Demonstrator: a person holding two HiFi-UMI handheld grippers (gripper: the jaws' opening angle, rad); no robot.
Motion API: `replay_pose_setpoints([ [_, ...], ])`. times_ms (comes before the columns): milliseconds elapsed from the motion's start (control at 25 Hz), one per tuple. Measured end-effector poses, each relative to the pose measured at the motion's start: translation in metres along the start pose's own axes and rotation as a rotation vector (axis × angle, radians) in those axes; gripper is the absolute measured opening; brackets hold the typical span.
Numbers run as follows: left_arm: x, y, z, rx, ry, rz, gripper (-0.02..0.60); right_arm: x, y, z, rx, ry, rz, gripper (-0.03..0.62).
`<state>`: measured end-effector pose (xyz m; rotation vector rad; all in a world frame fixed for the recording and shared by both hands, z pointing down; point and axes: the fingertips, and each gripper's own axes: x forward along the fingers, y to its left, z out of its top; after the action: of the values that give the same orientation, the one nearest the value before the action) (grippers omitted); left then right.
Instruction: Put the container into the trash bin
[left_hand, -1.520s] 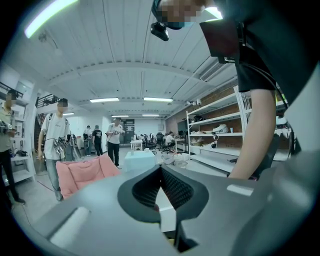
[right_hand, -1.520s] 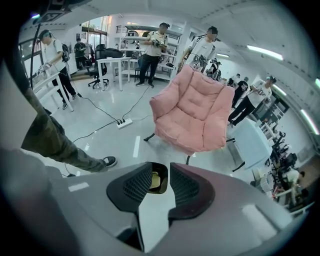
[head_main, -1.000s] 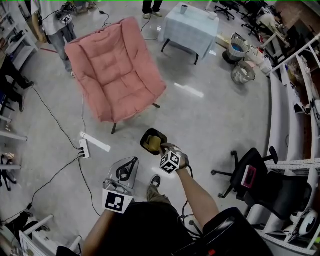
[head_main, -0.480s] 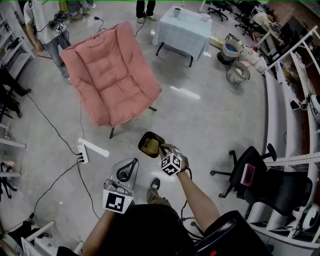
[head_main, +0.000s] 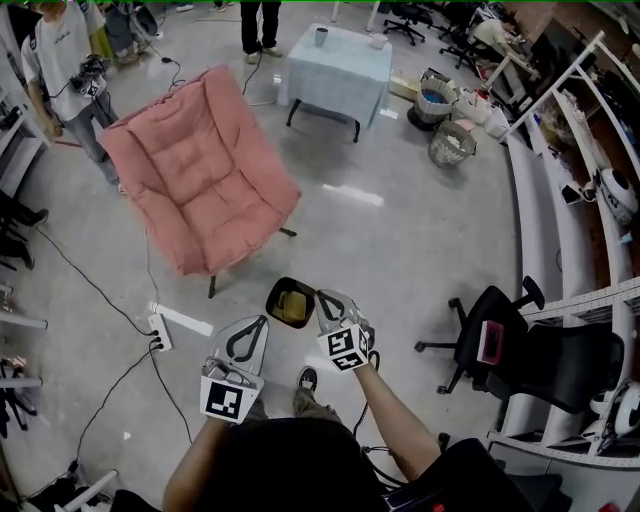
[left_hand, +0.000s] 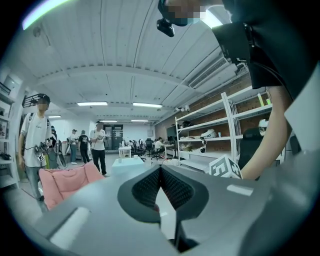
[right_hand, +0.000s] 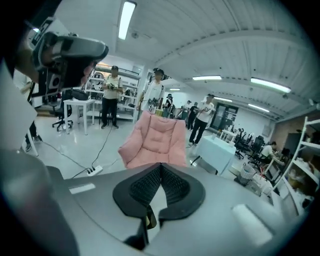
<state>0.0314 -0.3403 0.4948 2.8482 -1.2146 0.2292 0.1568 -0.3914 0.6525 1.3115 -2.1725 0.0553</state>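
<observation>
Carrying stage of the disposal task. Right gripper (head_main: 322, 303) is clamped on the rim of the dark container (head_main: 290, 303), whose yellowish contents face up. In the right gripper view the thin rim edge shows pinched low between the pads. The container hangs mouth upward in front of the body, above the concrete floor (head_main: 420, 230), a hold that probably keeps the contents from spilling in transit. Left gripper (head_main: 258, 325) has its jaws closed on nothing and sits just beside the container, apparently idle. Two wire-mesh trash bins (head_main: 451, 145) stand well apart from it by the shelving, beyond the pink chair (head_main: 200, 170) and the cloth-covered table (head_main: 335, 65). Which bin is meant cannot be told, and the container is not yet near either.
</observation>
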Motion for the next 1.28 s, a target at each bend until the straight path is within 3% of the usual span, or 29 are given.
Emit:
replay_pose_setpoints([
  [360, 0.022, -0.002, -0.007, 0.020, -0.006, -0.066, -0.006, -0.059, -0.013, 0.041, 0.131, -0.191, -0.105, 0.014],
  [560, 0.031, -0.007, -0.019, 0.014, -0.010, -0.117, -0.006, -0.078, -0.009, 0.044, 0.153, -0.206, -0.150, 0.014],
  [960, 0.043, -0.009, -0.023, 0.026, -0.005, -0.148, -0.006, -0.094, -0.008, 0.040, 0.200, -0.208, -0.190, 0.012],
  [1120, 0.049, -0.005, -0.024, 0.048, -0.054, -0.150, -0.006, -0.094, -0.011, 0.044, 0.205, -0.210, -0.194, 0.012],
  [1280, 0.051, -0.003, -0.026, 0.034, -0.019, -0.153, -0.006, -0.089, -0.012, 0.044, 0.205, -0.202, -0.183, 0.012],
])
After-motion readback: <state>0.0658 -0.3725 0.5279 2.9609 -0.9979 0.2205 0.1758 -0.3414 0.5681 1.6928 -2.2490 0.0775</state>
